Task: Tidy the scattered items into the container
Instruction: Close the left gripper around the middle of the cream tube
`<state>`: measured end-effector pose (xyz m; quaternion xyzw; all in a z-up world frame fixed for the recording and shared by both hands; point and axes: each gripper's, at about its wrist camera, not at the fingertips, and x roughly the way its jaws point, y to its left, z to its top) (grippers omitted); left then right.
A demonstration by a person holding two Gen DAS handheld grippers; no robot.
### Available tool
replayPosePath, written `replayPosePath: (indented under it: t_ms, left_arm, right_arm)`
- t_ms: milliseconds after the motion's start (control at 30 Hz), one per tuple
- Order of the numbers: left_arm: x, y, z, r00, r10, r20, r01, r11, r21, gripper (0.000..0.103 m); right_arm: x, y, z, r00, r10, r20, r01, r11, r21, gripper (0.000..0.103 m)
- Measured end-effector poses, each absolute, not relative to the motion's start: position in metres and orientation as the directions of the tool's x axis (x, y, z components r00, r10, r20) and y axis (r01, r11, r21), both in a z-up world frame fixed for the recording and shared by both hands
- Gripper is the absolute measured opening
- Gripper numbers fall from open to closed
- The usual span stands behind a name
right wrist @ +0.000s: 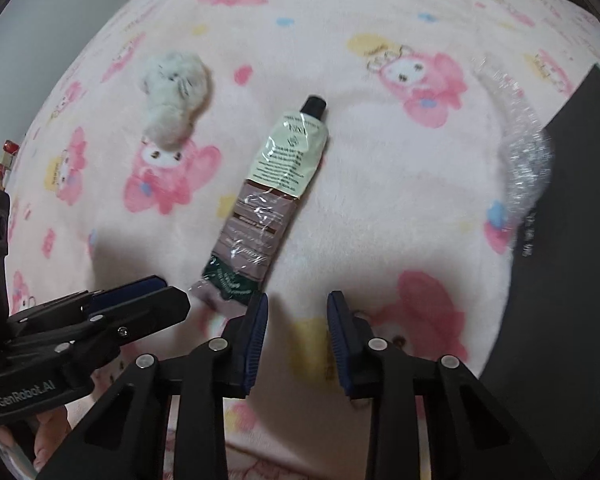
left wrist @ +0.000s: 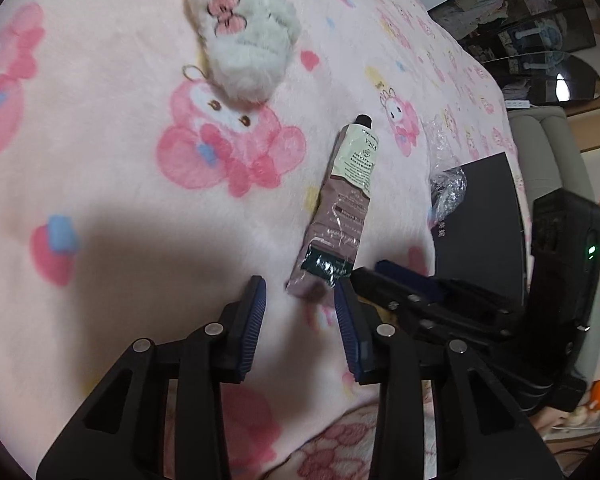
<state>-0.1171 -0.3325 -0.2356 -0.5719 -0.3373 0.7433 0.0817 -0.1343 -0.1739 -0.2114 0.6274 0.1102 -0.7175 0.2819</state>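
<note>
Left wrist view: both grippers, left gripper [left wrist: 300, 312] and right gripper [right wrist: 297, 330], hover empty-jawed, fingers parted, crowding the tube [left wrist: 342, 204]'s crimped end, risking collision.

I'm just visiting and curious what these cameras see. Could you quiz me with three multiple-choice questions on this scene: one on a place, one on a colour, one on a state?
1. Where does the tube lie?
A. on the pink blanket
B. inside the black box
C. on top of the plush toy

2. What colour is the tube's cap?
A. white
B. black
C. pink

3. What is between the right gripper fingers?
A. the plush toy
B. the cap
C. nothing

Answers:
1 A, it lies flat on the printed blanket, apart from the black box and the plush toy.
2 B, the end away from the grippers is black.
3 C, only blanket shows between them.
</note>
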Motion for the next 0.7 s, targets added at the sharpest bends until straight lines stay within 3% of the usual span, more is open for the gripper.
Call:
replayPosePath:
  t_ms: [200,267,333,567,700]
  left_arm:
    - [-0.132,-0.329,-0.257,-0.3,0.574,-0.762,0.284,-0.708,-0.646,0.035]
    - [-0.126,-0.332,-0.252,-0.333,0.573,-0.748,0.293,-0.692,-0.66,0.013]
    - [-0.118,-0.339,-0.244,-0.367,0.587,-0.722,0.296,-0.662,-0.689,0.009]
    - [-0.093,-0.37,-0.21,-0.449,0.431,-0.783,0.329,-0.735,-0.593,0.009]
    - [-0.097,-0.396,-0.212,-0.446,0.354,-0.822,0.396,-0.746,-0.536,0.011]
  right_arm:
    - [-0.143,-0.178,-0.225,-0.006,-0.273,-0.962,0.551,-0.804,0.225,0.026]
    - [-0.144,-0.179,-0.225,-0.006,-0.275,-0.961,0.549,-0.804,0.226,0.021]
    - [-0.144,-0.176,-0.224,-0.024,-0.265,-0.964,0.534,-0.819,0.212,0.018]
    - [-0.132,-0.185,-0.206,0.023,-0.345,-0.938,0.577,-0.762,0.295,0.018]
    - [-0.151,-0.17,-0.189,-0.064,-0.386,-0.92,0.477,-0.822,0.312,0.019]
